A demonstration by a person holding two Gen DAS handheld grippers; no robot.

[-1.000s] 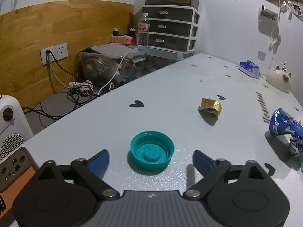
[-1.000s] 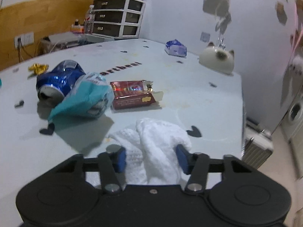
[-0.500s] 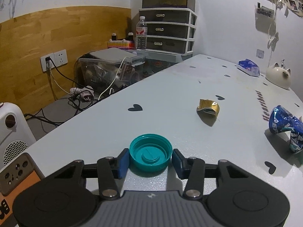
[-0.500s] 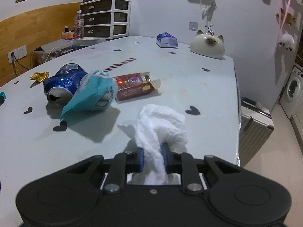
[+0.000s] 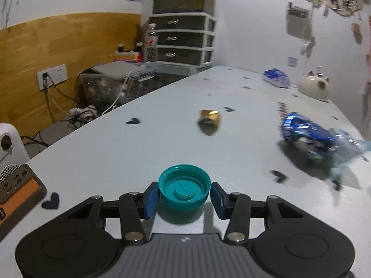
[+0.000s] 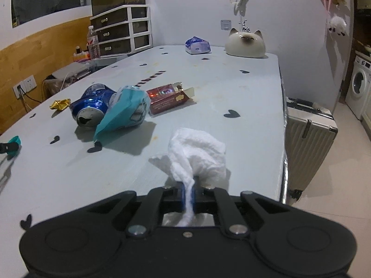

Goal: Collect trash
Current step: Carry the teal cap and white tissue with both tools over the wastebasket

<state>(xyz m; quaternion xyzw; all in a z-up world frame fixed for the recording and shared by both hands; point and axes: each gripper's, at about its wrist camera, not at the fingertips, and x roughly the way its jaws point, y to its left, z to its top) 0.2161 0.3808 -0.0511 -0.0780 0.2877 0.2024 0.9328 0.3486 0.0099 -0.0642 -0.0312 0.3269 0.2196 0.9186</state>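
Note:
A teal bottle cap (image 5: pixel 184 190), open side up, sits between the blue pads of my left gripper (image 5: pixel 184 197), which is shut on it just above the pale table (image 5: pixel 120 148). The cap (image 6: pixel 14 141) also peeks in at the far left of the right wrist view. My right gripper (image 6: pixel 190 191) is shut tight on a crumpled white tissue (image 6: pixel 200 155) that bunches out ahead of the pads. On the table lie a gold wrapper (image 5: pixel 209 117), a crushed blue can (image 6: pixel 91 105), a teal snack bag (image 6: pixel 126 111) and a red carton (image 6: pixel 170 97).
A cat-shaped ceramic pot (image 6: pixel 245 44) and a blue-white packet (image 6: pixel 197 45) stand at the table's far end. A suitcase (image 6: pixel 308 136) is off the right edge. A small speaker box (image 5: pixel 16 183) sits at the left edge; drawers (image 5: pixel 183 39) and cables are beyond.
The left pads closed from wide apart onto the teal cap and carried it across the table. The right pads squeezed shut on the tissue and lifted it slightly.

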